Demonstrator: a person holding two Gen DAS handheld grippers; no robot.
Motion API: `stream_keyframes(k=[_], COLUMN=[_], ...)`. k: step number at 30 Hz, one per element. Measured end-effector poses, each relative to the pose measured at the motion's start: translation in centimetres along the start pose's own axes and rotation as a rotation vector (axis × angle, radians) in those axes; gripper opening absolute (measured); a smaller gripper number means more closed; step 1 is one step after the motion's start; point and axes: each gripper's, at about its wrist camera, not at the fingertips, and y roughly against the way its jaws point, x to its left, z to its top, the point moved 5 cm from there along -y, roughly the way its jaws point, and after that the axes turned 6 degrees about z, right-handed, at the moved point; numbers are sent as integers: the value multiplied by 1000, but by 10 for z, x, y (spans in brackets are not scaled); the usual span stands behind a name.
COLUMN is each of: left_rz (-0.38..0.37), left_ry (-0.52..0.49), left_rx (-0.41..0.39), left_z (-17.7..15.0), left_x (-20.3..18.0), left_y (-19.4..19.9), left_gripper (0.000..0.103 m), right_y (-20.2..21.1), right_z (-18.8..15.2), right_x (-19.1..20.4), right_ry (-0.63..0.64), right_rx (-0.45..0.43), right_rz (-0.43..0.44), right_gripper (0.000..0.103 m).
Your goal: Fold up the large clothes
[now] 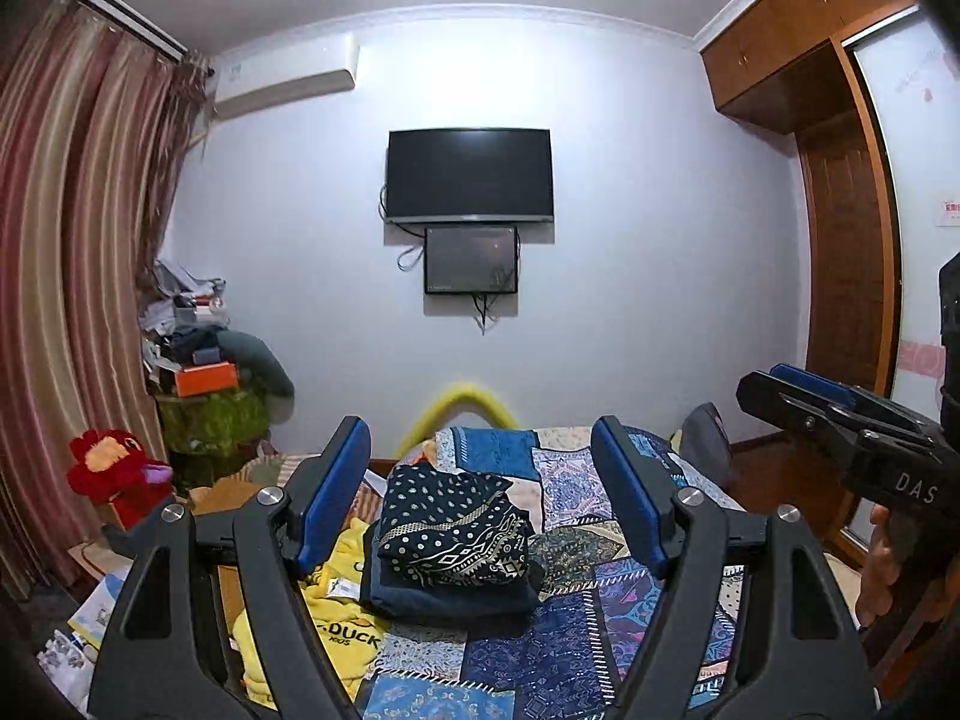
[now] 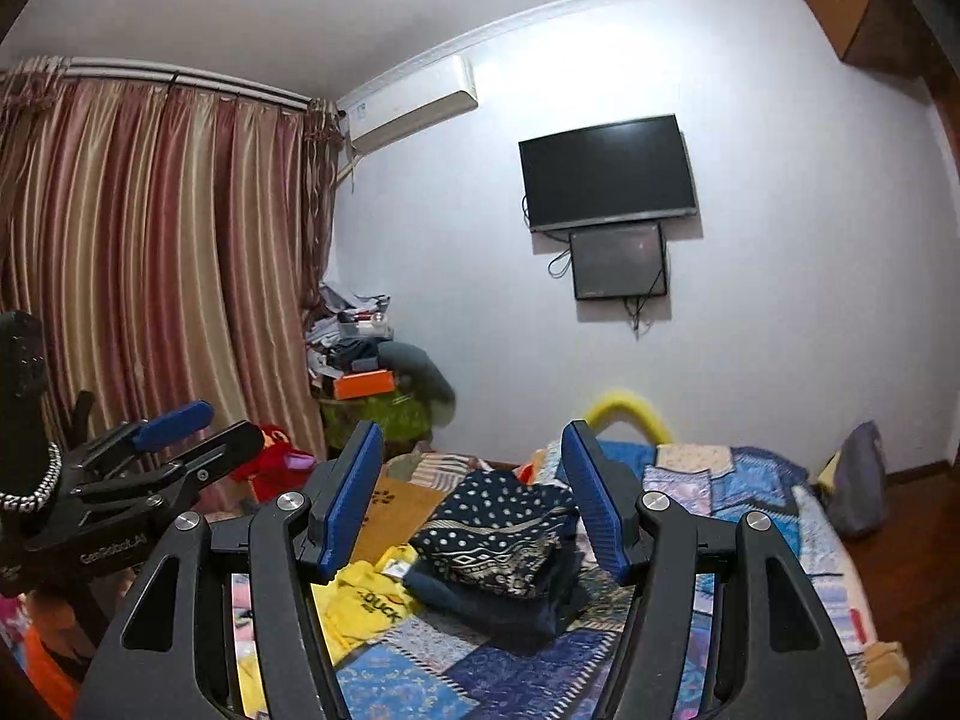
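Both black plastic grippers (image 1: 480, 492) (image 2: 474, 498) carry ribbed blue pads and silver pivot screws; one bears white "DAS" lettering (image 1: 916, 489).

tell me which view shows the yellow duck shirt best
The left wrist view: the yellow duck shirt lies close, its DUCK lettering readable beside the folded stack. The right wrist view shows it smaller, partly behind a gripper finger.

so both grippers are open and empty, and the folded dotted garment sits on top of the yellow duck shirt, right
Not quite. The folded dotted garment sits on a dark blue folded piece; the yellow duck shirt lies beside the stack, as the left wrist view shows. The left gripper and right gripper are open and empty.
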Motion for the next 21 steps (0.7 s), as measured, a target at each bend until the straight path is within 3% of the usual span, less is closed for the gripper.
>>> stream_keyframes(k=[4, 6, 21], left_rz=[35, 43, 79], left_ry=[10, 11, 9], left_rx=[-27, -31, -7], left_z=[-5, -8, -22], left_x=[-3, -4, -8], left_y=[12, 15, 14], left_gripper=[95, 99, 102], right_y=[1, 0, 8], right_z=[-2, -2, -17], right_x=[-1, -2, -6], right_ry=[-2, -15, -17], right_rx=[-3, -6, 40], right_rz=[-34, -46, -87], right_gripper=[79, 84, 86])
